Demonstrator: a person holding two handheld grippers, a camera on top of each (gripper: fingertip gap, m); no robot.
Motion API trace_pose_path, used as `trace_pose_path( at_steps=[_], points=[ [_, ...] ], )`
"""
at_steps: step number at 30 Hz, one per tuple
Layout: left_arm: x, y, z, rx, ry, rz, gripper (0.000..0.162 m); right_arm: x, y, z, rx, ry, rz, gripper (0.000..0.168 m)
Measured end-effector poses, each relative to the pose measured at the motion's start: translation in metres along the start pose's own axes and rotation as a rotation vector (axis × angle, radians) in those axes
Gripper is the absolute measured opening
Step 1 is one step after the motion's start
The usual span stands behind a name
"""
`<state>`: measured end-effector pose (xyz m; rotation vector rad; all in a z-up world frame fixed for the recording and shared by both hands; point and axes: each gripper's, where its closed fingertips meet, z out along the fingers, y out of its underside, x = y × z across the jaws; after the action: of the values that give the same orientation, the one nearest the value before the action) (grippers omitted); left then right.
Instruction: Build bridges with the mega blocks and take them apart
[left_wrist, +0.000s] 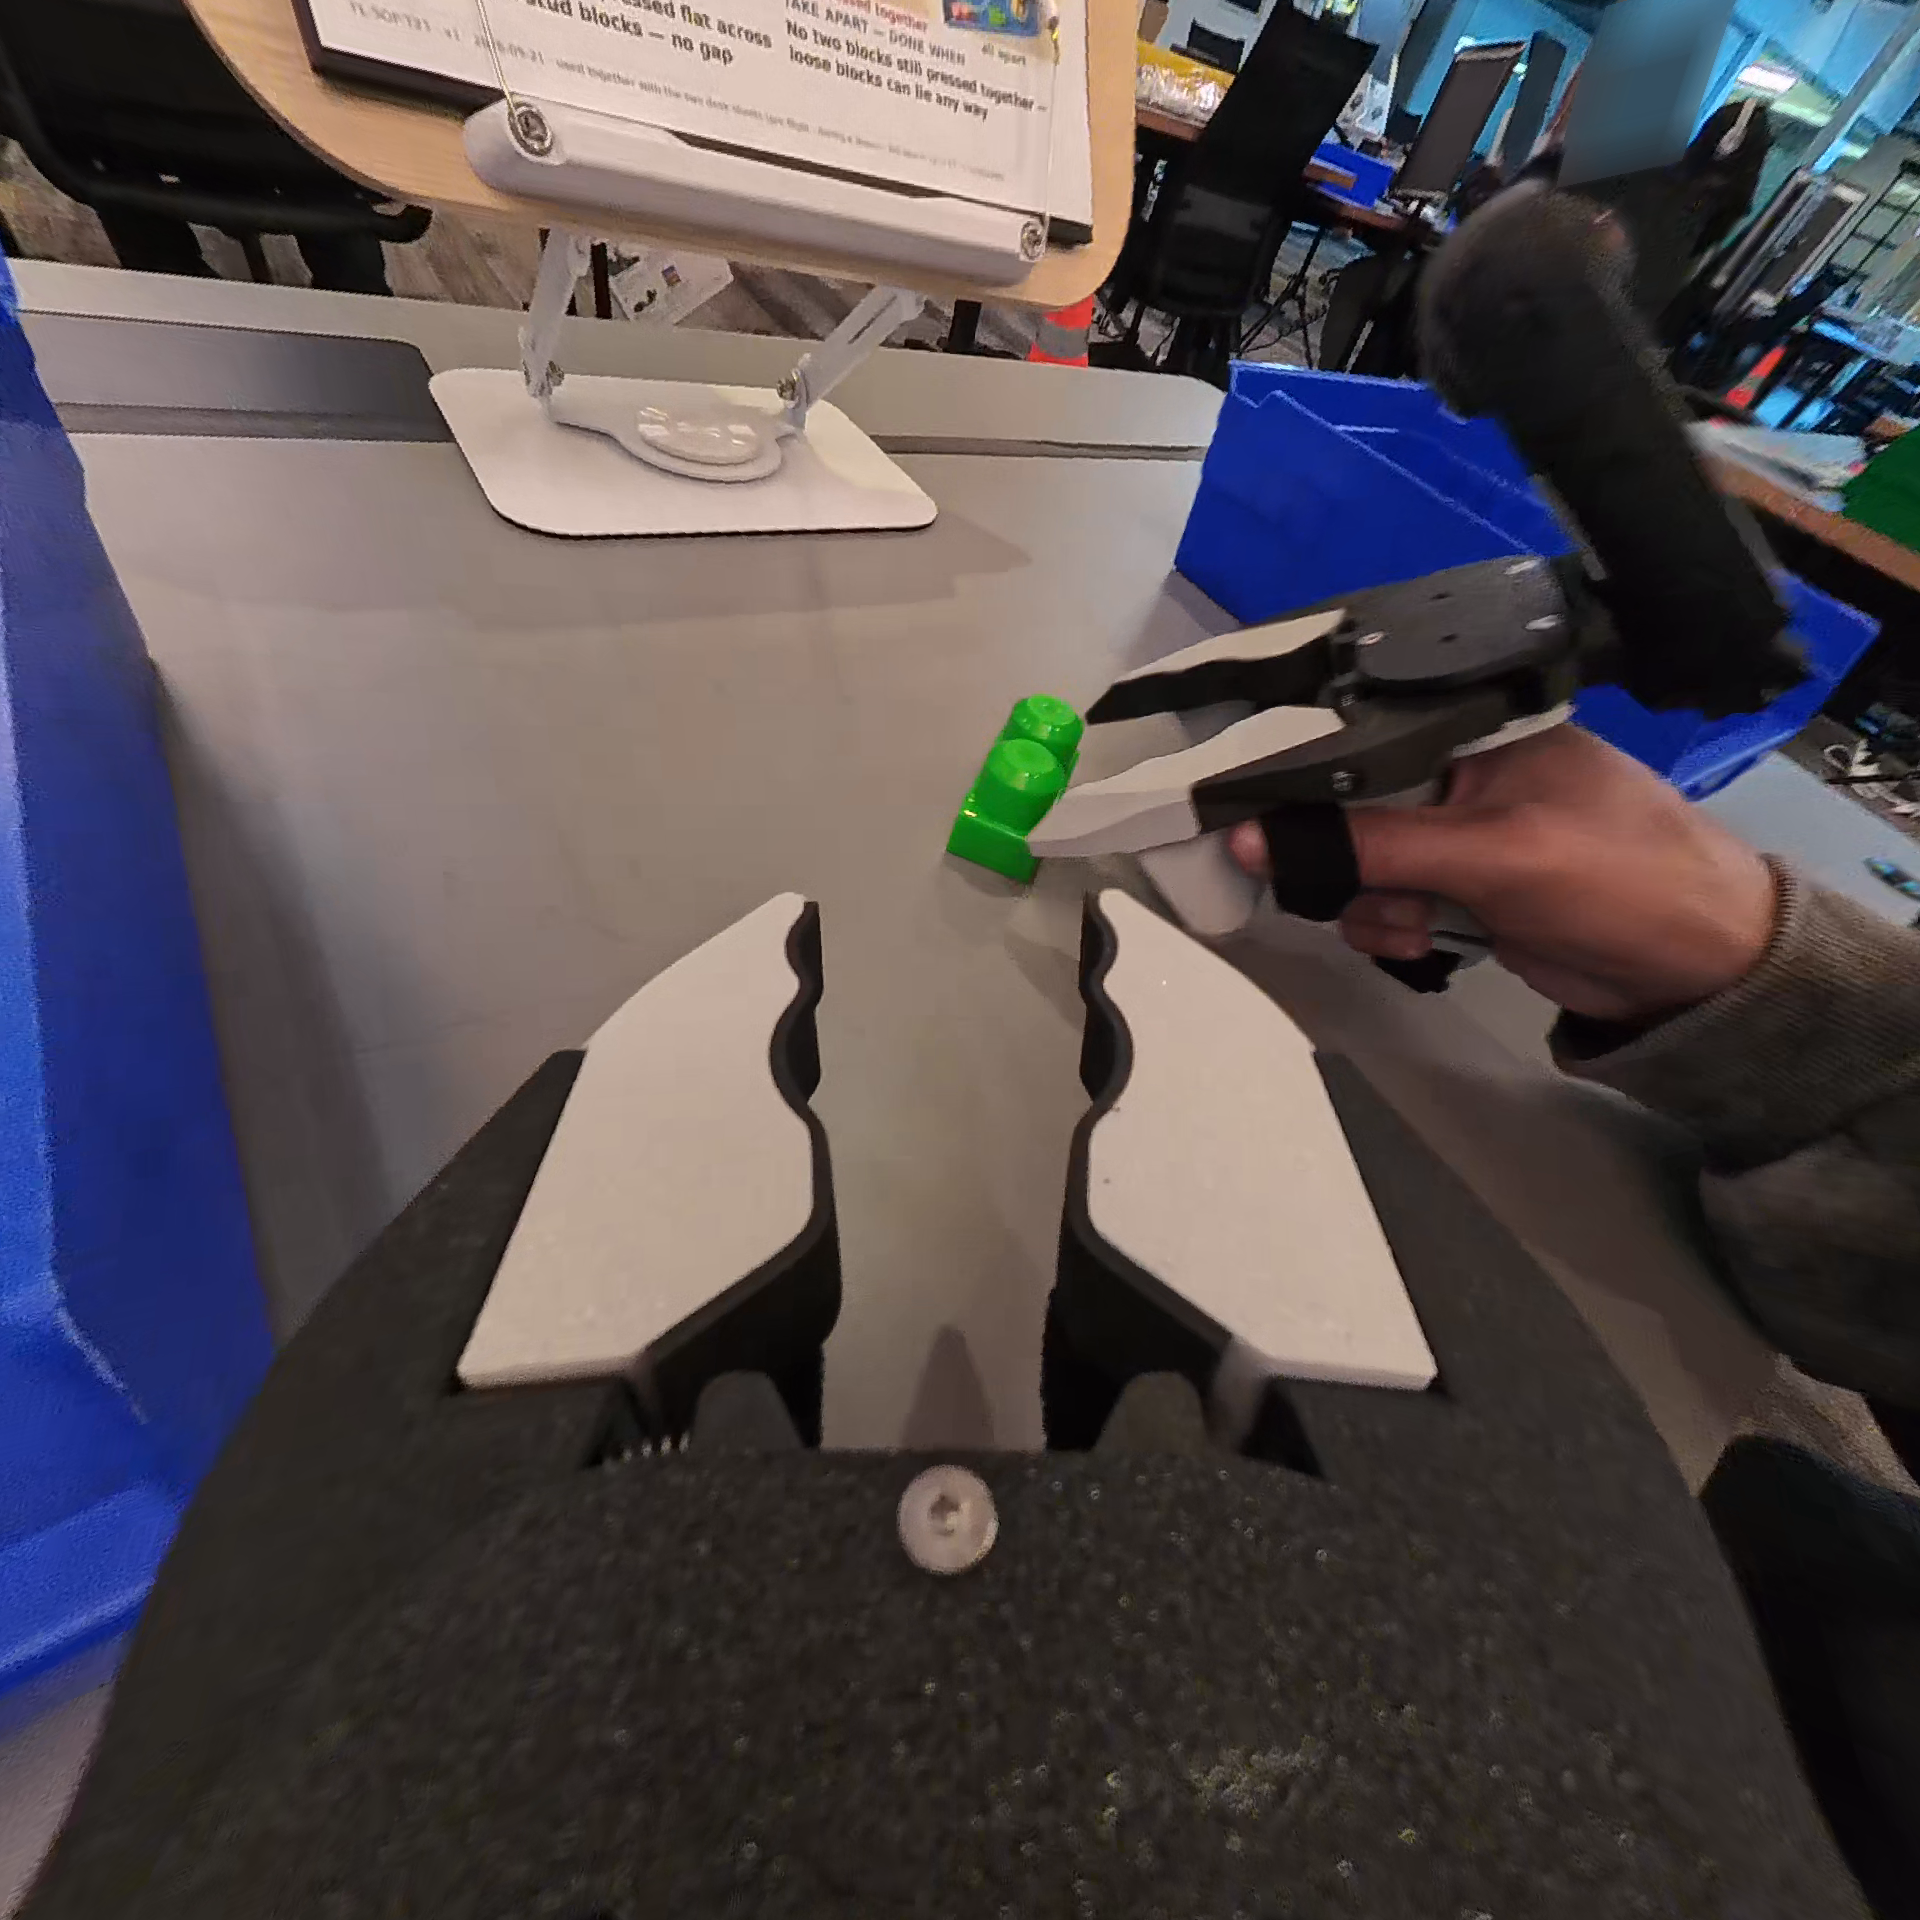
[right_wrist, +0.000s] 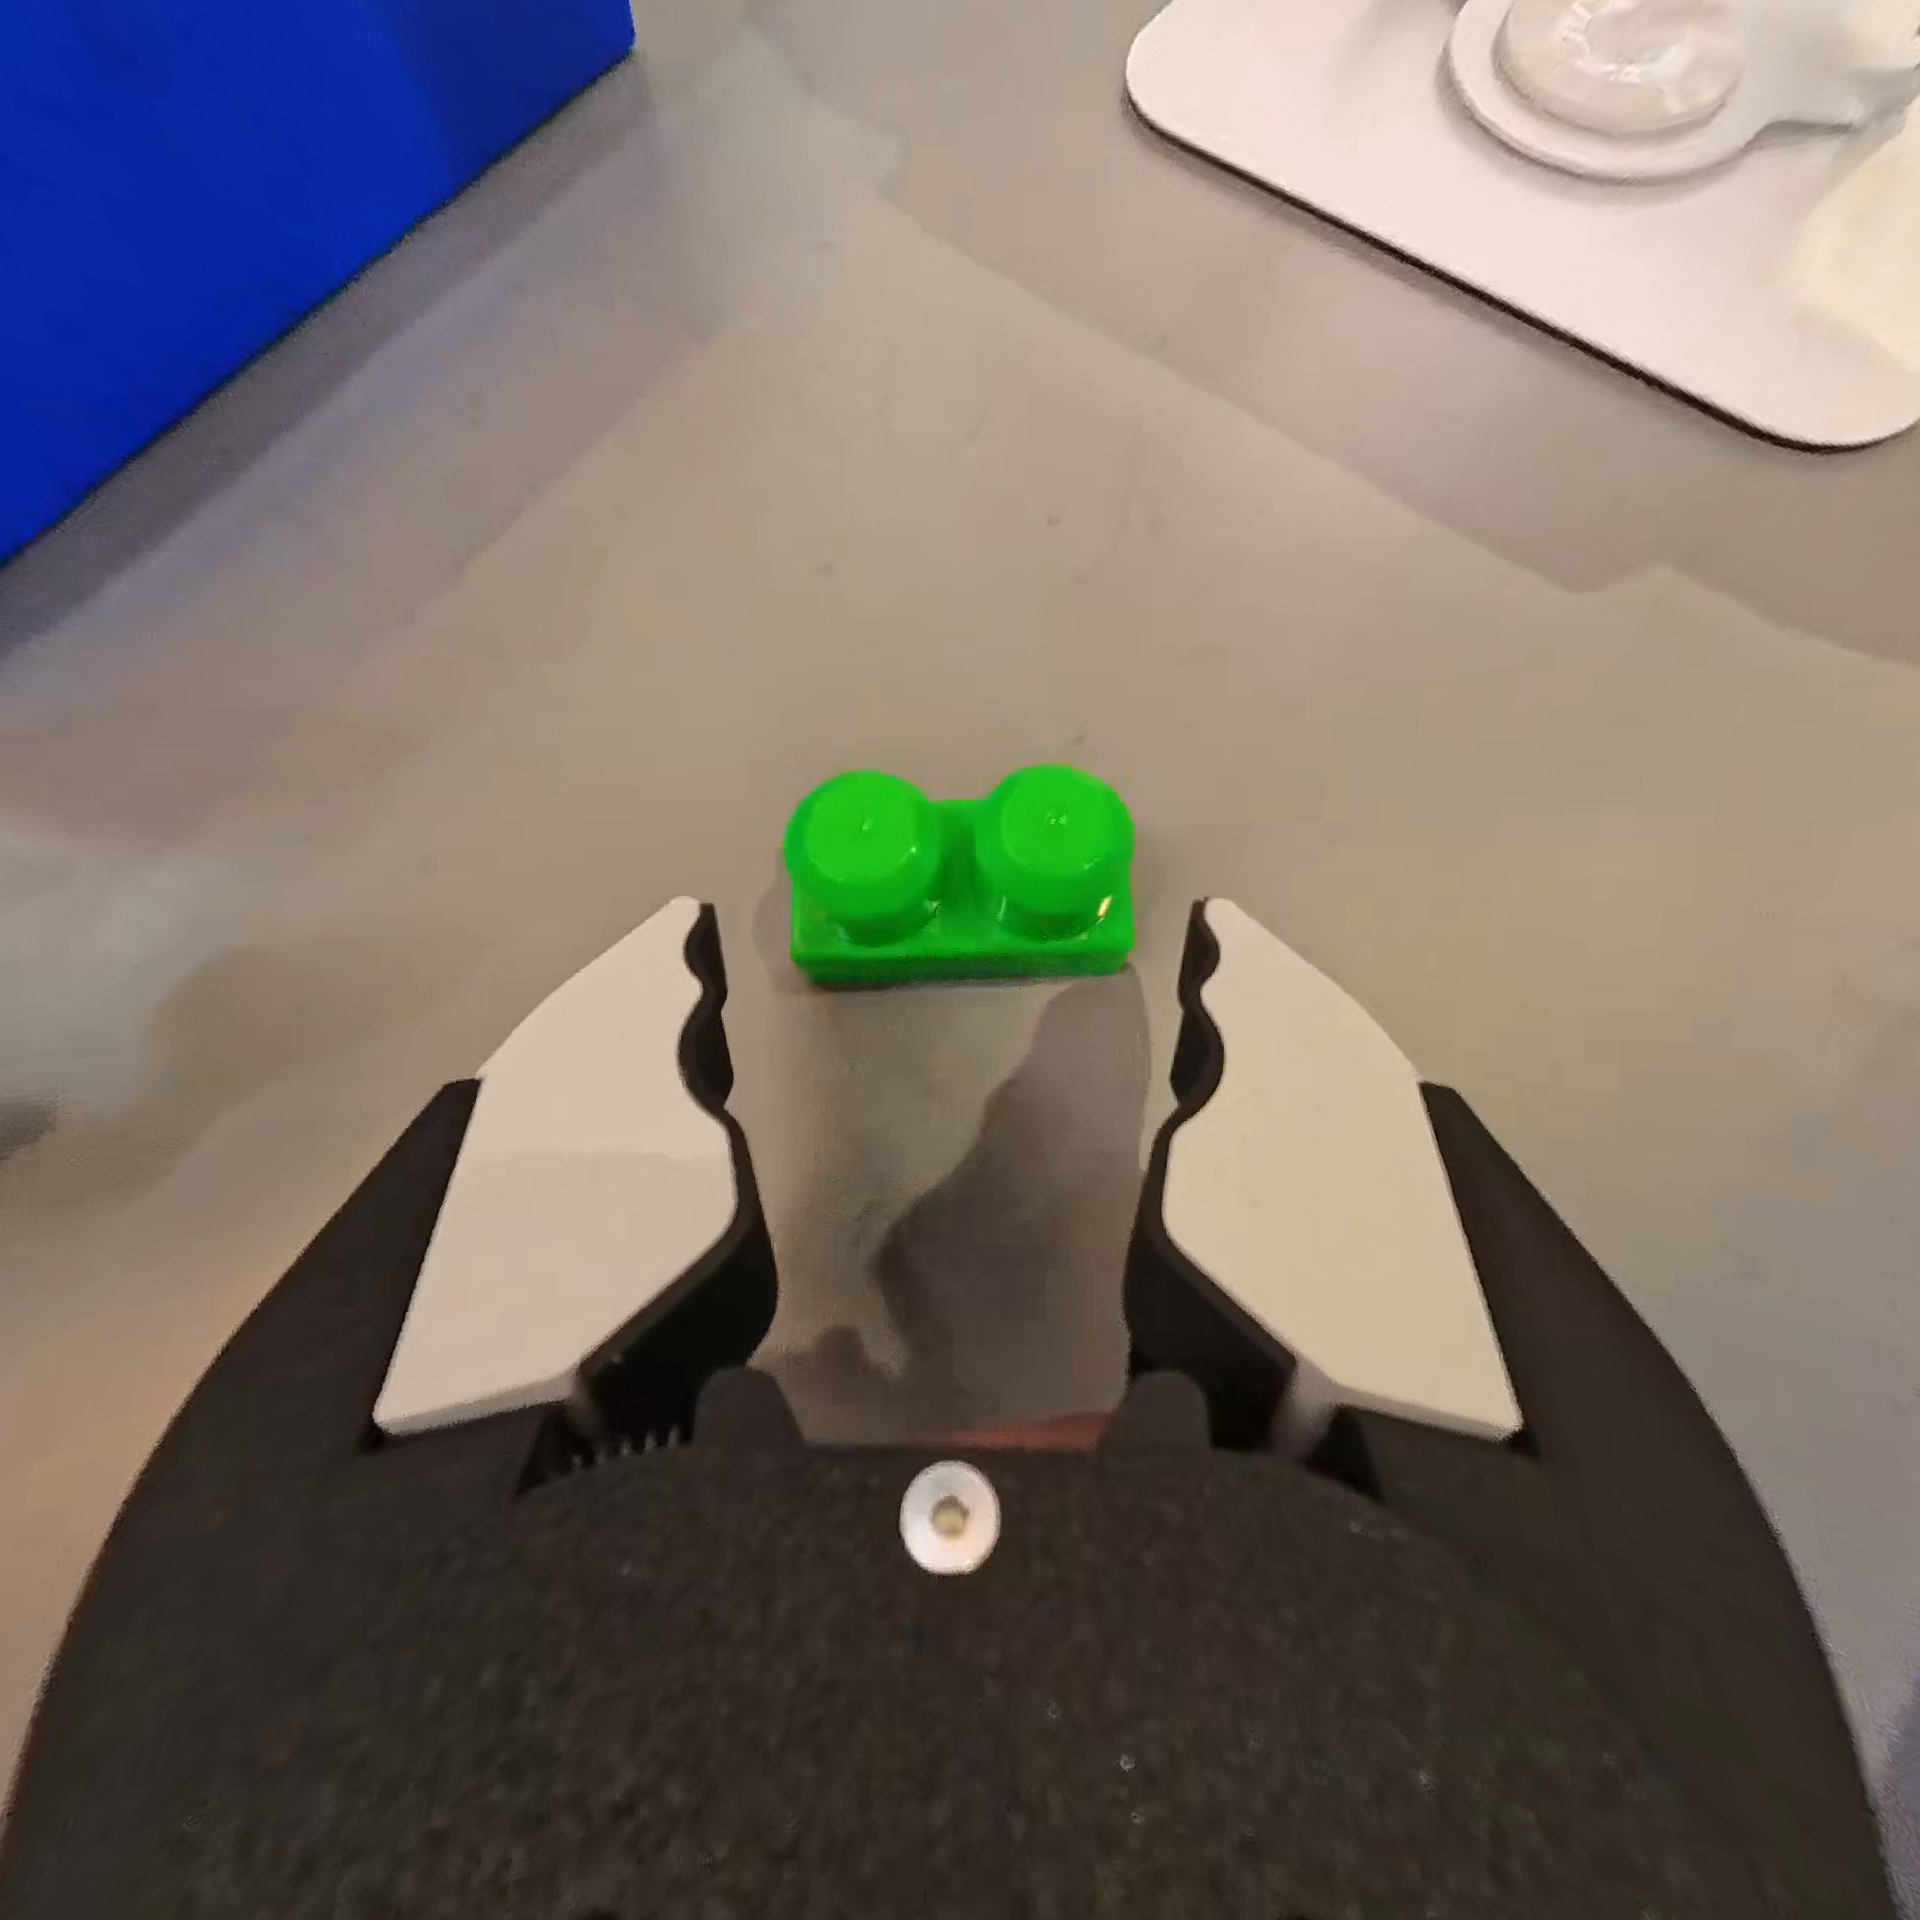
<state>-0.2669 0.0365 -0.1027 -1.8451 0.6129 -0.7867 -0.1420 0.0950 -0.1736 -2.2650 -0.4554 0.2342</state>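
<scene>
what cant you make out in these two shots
- Inside of the blue bin, left wrist view: only its outer walls show, so any blocks in it are hidden.
- Blue bin at the left edge: cut off by the frame.
- Near side of the green block, left wrist view: the open right gripper covers it; contact is unclear.
- Paper stand, right wrist view: cropped and blurred.
- The open left gripper holds nothing.
</scene>
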Motion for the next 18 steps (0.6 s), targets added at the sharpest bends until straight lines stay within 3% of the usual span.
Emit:
trace_pose_path(
  at_steps=[4, 5, 9, 14, 18],
  points=[
    [0.009, -0.01, 0.003, 0.019, 0.017, 0.003, 0.047, 0.009, 0.007, 0.018, -0.054, 0.037, 0.003, 0.083],
    [0.01, -0.012, 0.005, 0.015, 0.013, 0.013, 0.047, 0.009, 0.007, 0.019, -0.053, 0.025, 0.006, 0.073],
    [0.018, -0.012, 0.014, 0.0, 0.011, 0.038, 0.048, 0.002, 0.003, 0.014, -0.015, -0.021, -0.004, 0.072],
    [0.023, 0.002, 0.021, -0.021, 0.003, 0.09, 0.047, 0.008, -0.016, -0.047, 0.191, 0.016, -0.084, 0.072],
    [0.029, 0.004, 0.025, -0.034, 0.031, 0.1, 0.047, 0.051, -0.038, -0.108, 0.257, 0.108, -0.096, 0.072]
  ],
)
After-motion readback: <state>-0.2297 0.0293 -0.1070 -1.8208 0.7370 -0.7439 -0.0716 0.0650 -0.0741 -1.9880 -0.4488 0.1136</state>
